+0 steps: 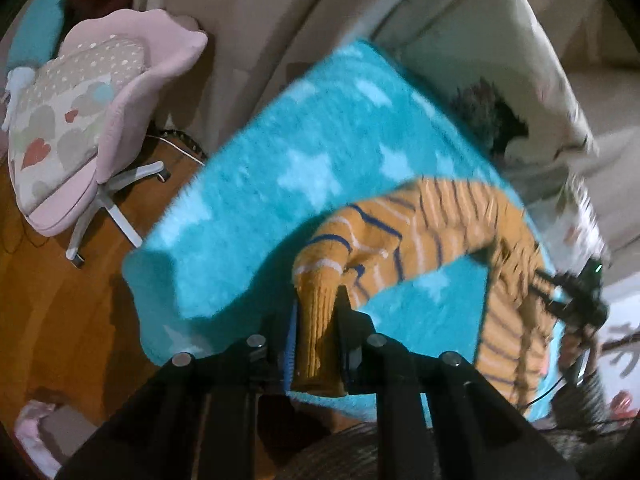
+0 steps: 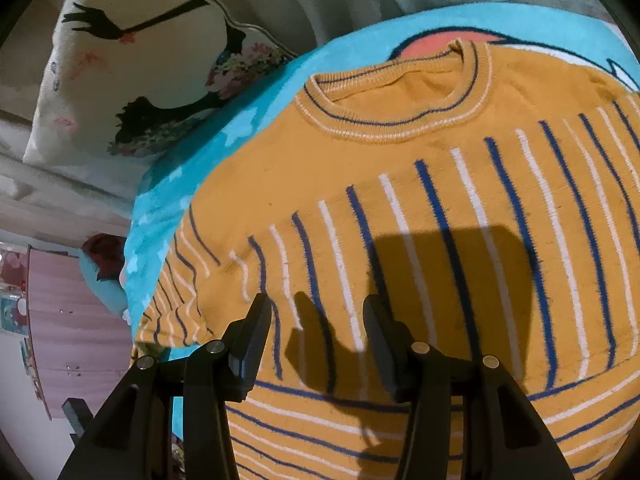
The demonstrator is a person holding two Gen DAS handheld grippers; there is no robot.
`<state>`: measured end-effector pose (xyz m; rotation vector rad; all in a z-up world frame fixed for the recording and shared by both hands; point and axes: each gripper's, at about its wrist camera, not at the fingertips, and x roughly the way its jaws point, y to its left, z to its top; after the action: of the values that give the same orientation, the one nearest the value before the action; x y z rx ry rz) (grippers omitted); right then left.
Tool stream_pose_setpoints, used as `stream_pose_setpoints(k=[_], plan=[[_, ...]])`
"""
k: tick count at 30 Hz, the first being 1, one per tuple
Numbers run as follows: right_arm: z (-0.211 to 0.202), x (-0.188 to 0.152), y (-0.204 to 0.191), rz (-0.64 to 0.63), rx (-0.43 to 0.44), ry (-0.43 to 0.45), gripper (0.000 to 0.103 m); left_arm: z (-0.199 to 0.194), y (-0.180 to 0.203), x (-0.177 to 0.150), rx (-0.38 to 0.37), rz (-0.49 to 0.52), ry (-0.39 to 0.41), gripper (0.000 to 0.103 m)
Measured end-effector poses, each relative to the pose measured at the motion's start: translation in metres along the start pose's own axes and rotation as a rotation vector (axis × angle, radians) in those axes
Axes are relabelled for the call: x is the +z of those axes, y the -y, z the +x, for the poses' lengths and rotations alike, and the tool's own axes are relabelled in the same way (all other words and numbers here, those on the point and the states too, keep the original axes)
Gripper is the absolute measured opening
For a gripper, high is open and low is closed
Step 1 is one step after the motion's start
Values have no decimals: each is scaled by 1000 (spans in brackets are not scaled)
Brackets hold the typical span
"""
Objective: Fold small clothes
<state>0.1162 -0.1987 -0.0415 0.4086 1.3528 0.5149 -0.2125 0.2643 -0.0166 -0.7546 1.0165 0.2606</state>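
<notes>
A small mustard sweater [image 2: 400, 184] with blue and white stripes lies spread on a turquoise star-patterned blanket [image 1: 280, 152], collar away from me in the right wrist view. My left gripper [image 1: 318, 312] is shut on the ribbed cuff of a sleeve [image 1: 320, 320] and holds it lifted above the blanket, the sleeve stretching right to the sweater body [image 1: 452, 216]. My right gripper [image 2: 318, 316] is open, hovering just above the sweater's striped chest, casting a shadow on it. The right gripper also shows in the left wrist view [image 1: 572, 296], blurred.
A pink swivel chair [image 1: 96, 128] with a heart-print cushion stands on the wooden floor [image 1: 60, 300] at left. A cream cushion with a dark bird print [image 2: 132, 64] lies beside the blanket. Beige sofa fabric [image 1: 280, 12] rises behind. The blanket [image 2: 168, 184] edges the sweater.
</notes>
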Motion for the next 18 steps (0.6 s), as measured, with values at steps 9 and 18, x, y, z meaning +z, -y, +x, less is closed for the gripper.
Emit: stream_pose_setpoints(k=[9,18], plan=[[-6,-1,-16,-35,-7,35,52,0,65,26,-241,24,-2,15],[-49,-15,25,25,49,100,52,41,201,9,-375,219,-82,15]])
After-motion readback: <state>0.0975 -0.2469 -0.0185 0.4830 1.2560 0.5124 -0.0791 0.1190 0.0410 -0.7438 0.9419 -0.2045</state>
